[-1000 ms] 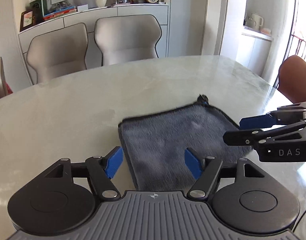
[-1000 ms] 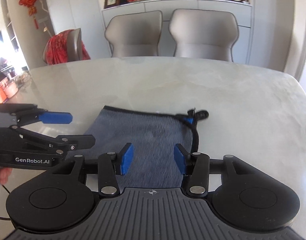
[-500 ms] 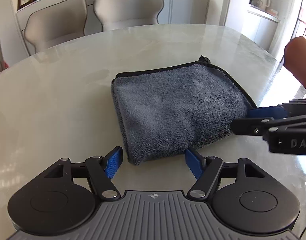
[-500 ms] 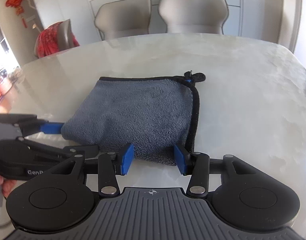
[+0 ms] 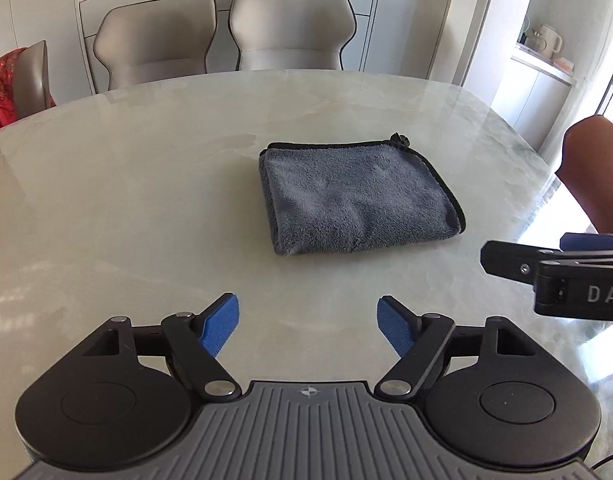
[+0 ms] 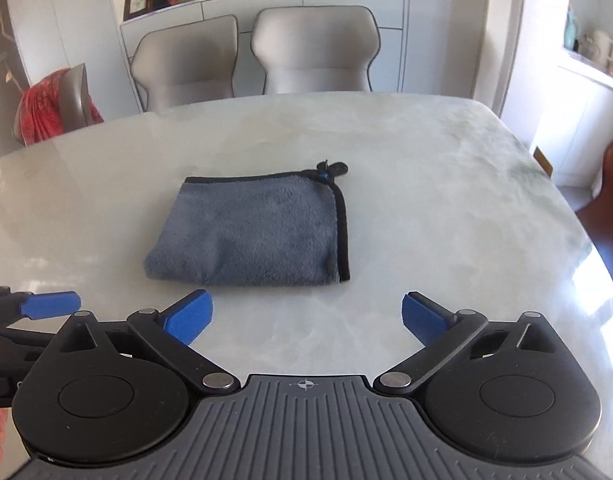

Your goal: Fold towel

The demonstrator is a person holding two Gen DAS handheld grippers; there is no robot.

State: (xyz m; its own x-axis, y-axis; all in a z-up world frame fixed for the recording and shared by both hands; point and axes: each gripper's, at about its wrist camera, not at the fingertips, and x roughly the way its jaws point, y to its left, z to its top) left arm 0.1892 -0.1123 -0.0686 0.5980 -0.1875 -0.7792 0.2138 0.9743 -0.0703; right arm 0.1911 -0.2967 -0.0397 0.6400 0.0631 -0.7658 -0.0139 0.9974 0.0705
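Left wrist view, nearest the lens: the left gripper [image 5: 307, 325] hangs over a pale marble table [image 5: 126, 208] with its two blue-padded fingers spread wide and nothing between them. Beyond the fingertips, well apart from them and slightly right of centre, a grey towel [image 5: 356, 200] lies flat on the table, folded into a compact rectangle with black piping along its far and right edges. At the right edge of this view the right gripper [image 5: 554, 264] shows side-on, off the towel's near right corner and not touching it.

Right wrist view: the right gripper [image 6: 307, 320] is also spread wide and empty, with the towel [image 6: 254, 232] just beyond and slightly left of its fingertips. A small black loop [image 6: 333, 167] sticks out at the towel's far right corner. Behind the table stand two grey chairs [image 6: 314, 50].
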